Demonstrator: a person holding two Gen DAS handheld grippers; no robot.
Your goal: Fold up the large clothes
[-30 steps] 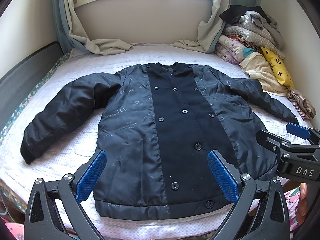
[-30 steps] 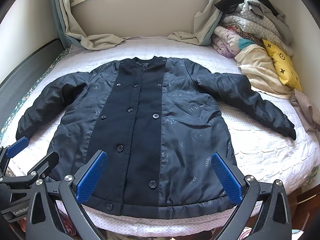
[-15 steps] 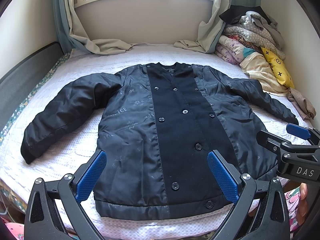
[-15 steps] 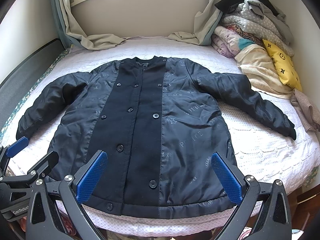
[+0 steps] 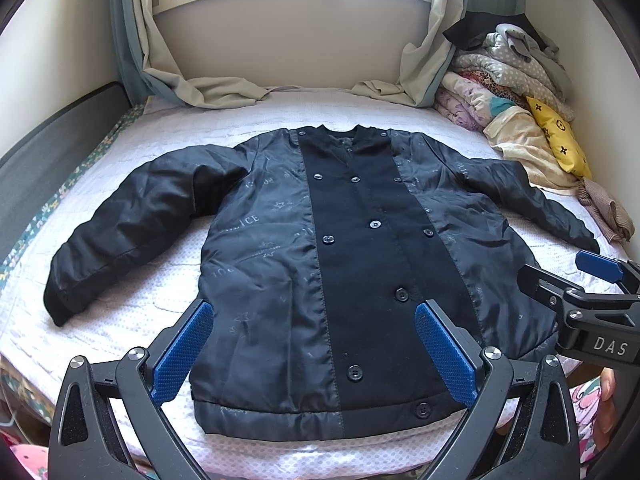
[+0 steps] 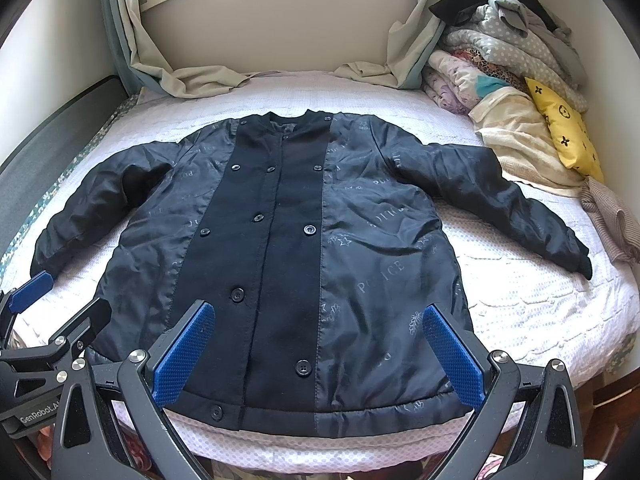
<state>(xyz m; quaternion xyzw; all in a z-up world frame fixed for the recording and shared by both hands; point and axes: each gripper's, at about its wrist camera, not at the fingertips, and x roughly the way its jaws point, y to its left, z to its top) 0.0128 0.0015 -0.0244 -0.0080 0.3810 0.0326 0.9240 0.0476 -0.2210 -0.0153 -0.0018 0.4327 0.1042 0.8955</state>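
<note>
On the bed (image 5: 132, 312) the jacket (image 5: 340, 264) lies collar-to-hem along twelve–six, hem nearest both wide-open, empty grippers, left gripper (image 5: 316, 354) and right gripper (image 6: 320, 350), sleeves reaching eight and four o'clock.

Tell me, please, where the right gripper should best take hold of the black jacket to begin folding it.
Probably the cuff of its right-hand sleeve: the black jacket lies flat, buttoned, sleeves spread. The right gripper, fingers open, could pinch that free end from the bed's near edge.

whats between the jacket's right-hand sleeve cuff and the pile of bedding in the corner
Only bare white bedspread lies between the jacket cuff and the bedding pile; the right wrist view shows it best.
</note>
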